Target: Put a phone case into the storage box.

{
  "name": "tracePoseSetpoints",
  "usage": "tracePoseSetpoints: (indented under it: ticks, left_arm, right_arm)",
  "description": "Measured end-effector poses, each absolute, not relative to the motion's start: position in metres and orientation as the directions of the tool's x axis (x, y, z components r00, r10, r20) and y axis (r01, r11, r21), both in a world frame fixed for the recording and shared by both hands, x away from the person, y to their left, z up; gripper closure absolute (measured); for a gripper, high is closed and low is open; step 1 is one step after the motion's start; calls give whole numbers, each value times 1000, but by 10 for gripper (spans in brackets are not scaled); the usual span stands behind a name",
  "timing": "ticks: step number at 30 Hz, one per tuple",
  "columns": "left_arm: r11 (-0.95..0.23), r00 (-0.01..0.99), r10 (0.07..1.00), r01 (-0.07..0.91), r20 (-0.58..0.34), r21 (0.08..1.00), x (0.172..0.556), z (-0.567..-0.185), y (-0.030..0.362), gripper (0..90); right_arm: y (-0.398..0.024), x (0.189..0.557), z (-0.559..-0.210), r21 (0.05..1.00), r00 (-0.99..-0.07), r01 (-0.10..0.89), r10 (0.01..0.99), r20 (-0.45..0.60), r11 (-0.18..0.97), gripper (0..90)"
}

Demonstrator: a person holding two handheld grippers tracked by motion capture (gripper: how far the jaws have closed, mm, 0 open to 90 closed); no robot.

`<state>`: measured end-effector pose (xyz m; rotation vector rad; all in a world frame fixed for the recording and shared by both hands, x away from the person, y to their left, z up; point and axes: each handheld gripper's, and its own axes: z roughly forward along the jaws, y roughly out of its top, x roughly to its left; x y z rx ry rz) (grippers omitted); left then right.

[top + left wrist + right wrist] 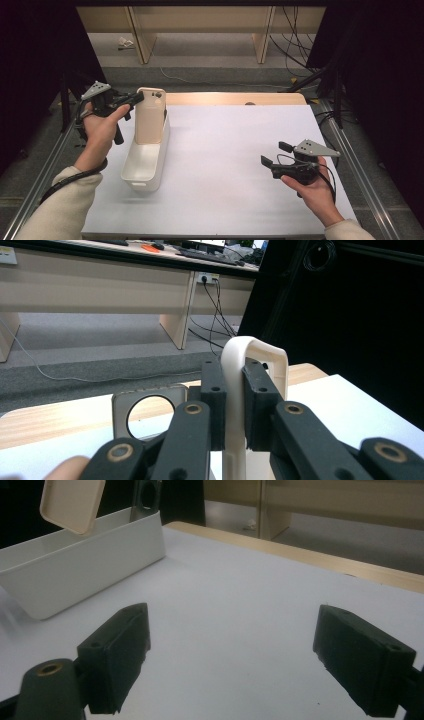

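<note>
Left tool (131,100) clamped tight on rim of beige phone case (149,116), held upright over far end of white bin (145,160) at counter (240,165) left side. Right tool (274,155) wide open w/ nothing between pads, low over counter's right, well apart from bin.

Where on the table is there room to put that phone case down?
The white mat is bare between the white bin and the right claw, which is open. The mat's far part, up to the wooden edge, is bare too. It is crowded at the bin's far end, where the left claw grips the phone case.
</note>
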<state>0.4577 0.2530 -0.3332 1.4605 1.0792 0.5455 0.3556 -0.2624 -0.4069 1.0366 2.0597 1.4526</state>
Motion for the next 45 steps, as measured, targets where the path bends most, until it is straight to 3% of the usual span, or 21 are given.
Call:
tracePoseSetpoints:
  ticks: [45]
  left_arm:
    - [110,427,869,323,-248,940,495,-350,269,815]
  right_arm:
    - [-264,356,-408,924,-636,344,766,95,170,161]
